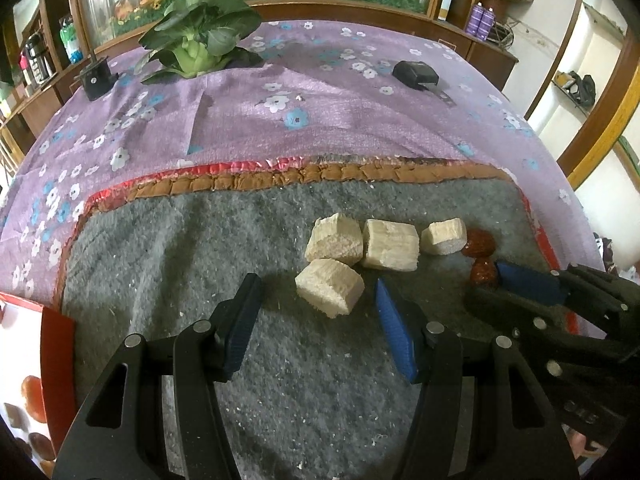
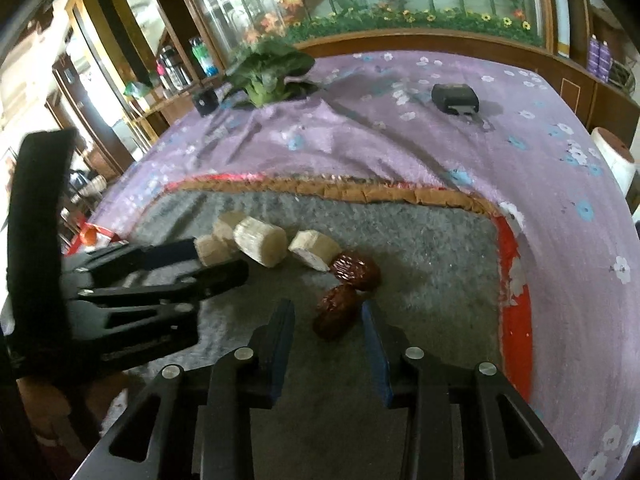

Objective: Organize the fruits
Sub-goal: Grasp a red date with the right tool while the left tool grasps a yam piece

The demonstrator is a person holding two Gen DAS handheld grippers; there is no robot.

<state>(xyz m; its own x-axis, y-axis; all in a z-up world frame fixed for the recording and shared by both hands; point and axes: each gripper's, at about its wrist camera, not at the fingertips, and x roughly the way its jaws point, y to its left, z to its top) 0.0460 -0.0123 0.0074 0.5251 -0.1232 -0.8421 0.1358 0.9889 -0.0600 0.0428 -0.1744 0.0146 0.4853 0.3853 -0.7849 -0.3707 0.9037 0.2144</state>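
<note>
Both views are taken from behind the fingers, angled steeply down and close to the fuzzy grey mat (image 1: pixel 168 240) (image 2: pixel 420 240). The pale cut chunks (image 1: pixel 390 244) (image 2: pixel 262 246), wrinkled dark-red dates (image 1: pixel 480 240) (image 2: pixel 356 266) and flowered purple cloth (image 1: pixel 240 92) (image 2: pixel 460 148) are shared.

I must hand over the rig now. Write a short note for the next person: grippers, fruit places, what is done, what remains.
Left gripper: open, the nearest pale chunk lies between its fingers, not gripped.
Right gripper: open, jaws around the nearer red date, pads not pressing.
On the grey mat: four pale chunks clustered together; second date beside the last chunk.
Done: no fruit sorted as far as I can see.
Left: grip, then move each piece; a red box sits at the mat's left edge.
</note>
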